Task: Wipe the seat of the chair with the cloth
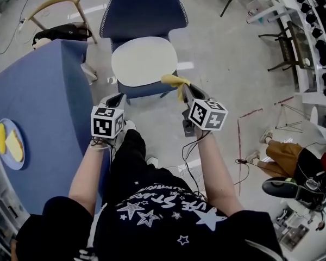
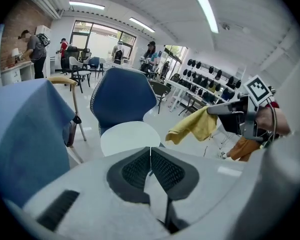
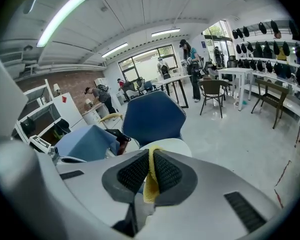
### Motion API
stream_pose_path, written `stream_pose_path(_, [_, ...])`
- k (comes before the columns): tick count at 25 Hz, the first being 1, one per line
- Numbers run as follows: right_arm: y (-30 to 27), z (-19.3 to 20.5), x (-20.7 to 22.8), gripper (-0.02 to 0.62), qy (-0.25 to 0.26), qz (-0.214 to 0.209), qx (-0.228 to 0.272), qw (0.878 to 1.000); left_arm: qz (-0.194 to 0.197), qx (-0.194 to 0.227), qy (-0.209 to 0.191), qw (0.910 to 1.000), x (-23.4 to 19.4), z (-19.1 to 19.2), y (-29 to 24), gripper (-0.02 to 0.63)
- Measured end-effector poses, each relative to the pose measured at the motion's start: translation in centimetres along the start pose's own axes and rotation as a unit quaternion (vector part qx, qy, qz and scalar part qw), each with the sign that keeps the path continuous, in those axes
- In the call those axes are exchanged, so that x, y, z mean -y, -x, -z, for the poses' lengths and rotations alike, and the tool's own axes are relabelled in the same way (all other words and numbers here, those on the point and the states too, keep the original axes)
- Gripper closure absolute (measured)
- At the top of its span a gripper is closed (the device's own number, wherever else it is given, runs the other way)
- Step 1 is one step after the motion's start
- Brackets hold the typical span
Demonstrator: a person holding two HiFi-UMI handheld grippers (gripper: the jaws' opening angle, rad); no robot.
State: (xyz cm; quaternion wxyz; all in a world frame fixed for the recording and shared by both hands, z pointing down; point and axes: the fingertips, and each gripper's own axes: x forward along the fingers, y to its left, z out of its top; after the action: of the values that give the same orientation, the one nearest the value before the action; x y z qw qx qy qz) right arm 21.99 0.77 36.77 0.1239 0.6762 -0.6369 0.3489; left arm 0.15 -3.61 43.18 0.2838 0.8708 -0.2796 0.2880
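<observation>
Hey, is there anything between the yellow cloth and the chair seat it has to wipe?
Nothing visible stands in the way. The yellow cloth hangs from the shut right claw by the front right corner of the white seat, and the seat's surface is bare.

Open lab-workshop, wall racks [image 3: 270,46], tables [image 3: 235,73], chairs [image 3: 212,90]

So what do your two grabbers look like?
Both are pale grey. The left gripper and the right gripper each carry a white cube with black square markers, and black ribbed pads line their jaws. A thin black cable hangs from the right one. The person wears a black short-sleeved T-shirt with white stars.
</observation>
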Motion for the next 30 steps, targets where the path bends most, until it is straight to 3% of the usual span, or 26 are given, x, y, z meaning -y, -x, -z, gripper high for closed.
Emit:
stream_pose_path(12, [11.6,5.7,-0.7,0.566,0.008,-0.021,0.040,0.999,0.001,0.031,-0.043,0.9986,9.9,4.4,6.0,0.584])
stream_pose_path(24, [26.6,14.6,1.2,0.566,0.029,-0.034,0.080,0.996,0.005,0.056,-0.049,0.9972,21.1,14.9,12.9,0.584])
stream_pose_path(30, [31.3,16.3,0.0,0.566,0.044,-0.044,0.080,0.995,0.000,0.066,-0.050,0.9966,23.8,16.8,17.2,0.584])
